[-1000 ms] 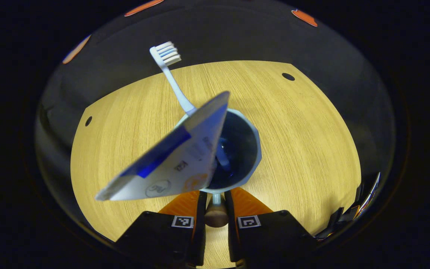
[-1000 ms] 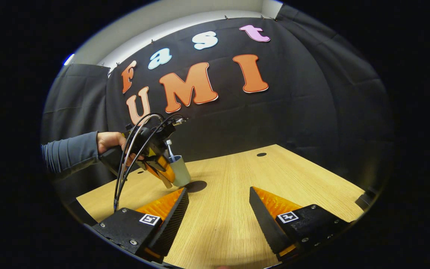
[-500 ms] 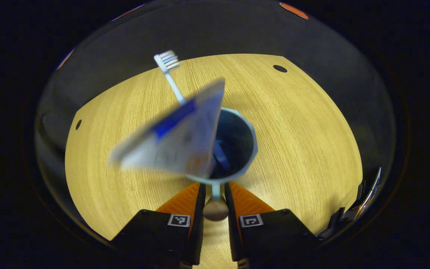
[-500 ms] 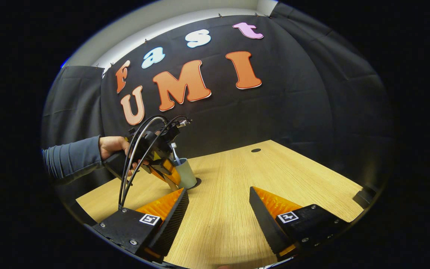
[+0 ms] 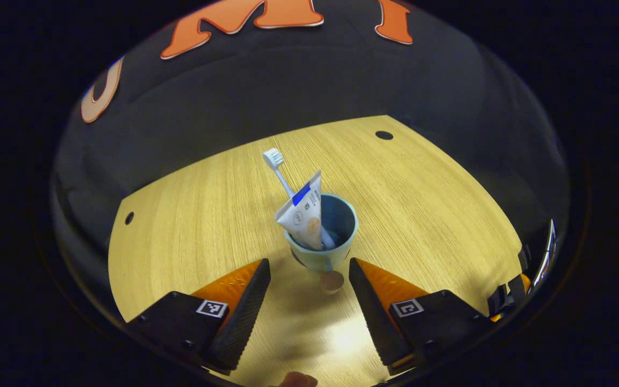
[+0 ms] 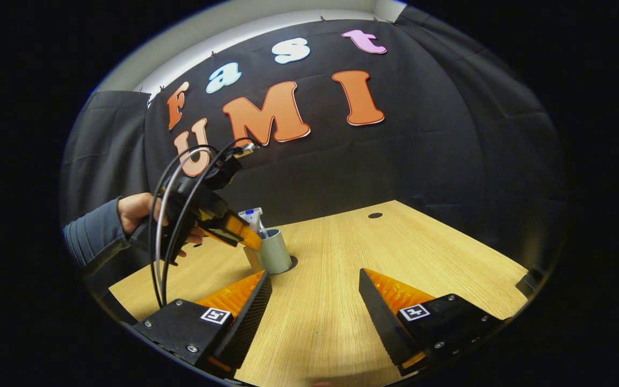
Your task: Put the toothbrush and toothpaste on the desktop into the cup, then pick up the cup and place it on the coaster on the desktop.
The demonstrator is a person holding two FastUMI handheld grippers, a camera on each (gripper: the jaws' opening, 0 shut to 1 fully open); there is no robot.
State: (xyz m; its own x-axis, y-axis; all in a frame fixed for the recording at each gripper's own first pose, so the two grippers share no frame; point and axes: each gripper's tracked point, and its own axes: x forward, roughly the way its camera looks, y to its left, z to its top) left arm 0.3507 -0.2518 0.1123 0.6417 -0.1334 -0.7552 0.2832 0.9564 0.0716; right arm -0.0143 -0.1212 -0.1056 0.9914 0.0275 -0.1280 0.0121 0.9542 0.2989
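Two views, taken in turn.

Left gripper view: the left gripper (image 5: 309, 269) stands with its ridged, wedge-shaped fingers spread wide and nothing between them. Just ahead of the gap, at 12 o'clock from the fingertips, stands the cup (image 5: 324, 236), a smooth pale-blue tumbler with a darker inside, upright on the desktop (image 5: 438, 204) of light, straight-grained wood. The cup is clear of both fingers. In it the toothbrush (image 5: 281, 174) leans toward 11 o'clock, a slim pale handle with white bristles uppermost. The toothpaste (image 5: 303, 215), a flat white tube with a blue band, stands with its crimped end up against the rim at 9 o'clock. A dark rim of the coaster (image 5: 297, 257) shows under the cup's base at 8 o'clock. A small round brown thing (image 5: 331, 281) lies on the wood at 6 o'clock from the cup; I cannot tell what it is. A round hole (image 5: 383, 135) is cut in the desktop at 1 o'clock.

Right gripper view: the right gripper (image 6: 315, 282) is likewise parted and empty, its serrated fingers over bare wood. The cup sits at 11 o'clock, well apart from it. This view adds the person's hand (image 6: 140, 212) and grey ribbed sleeve (image 6: 92, 236) holding the left gripper beside the cup, black cables (image 6: 167, 215) looping from it.
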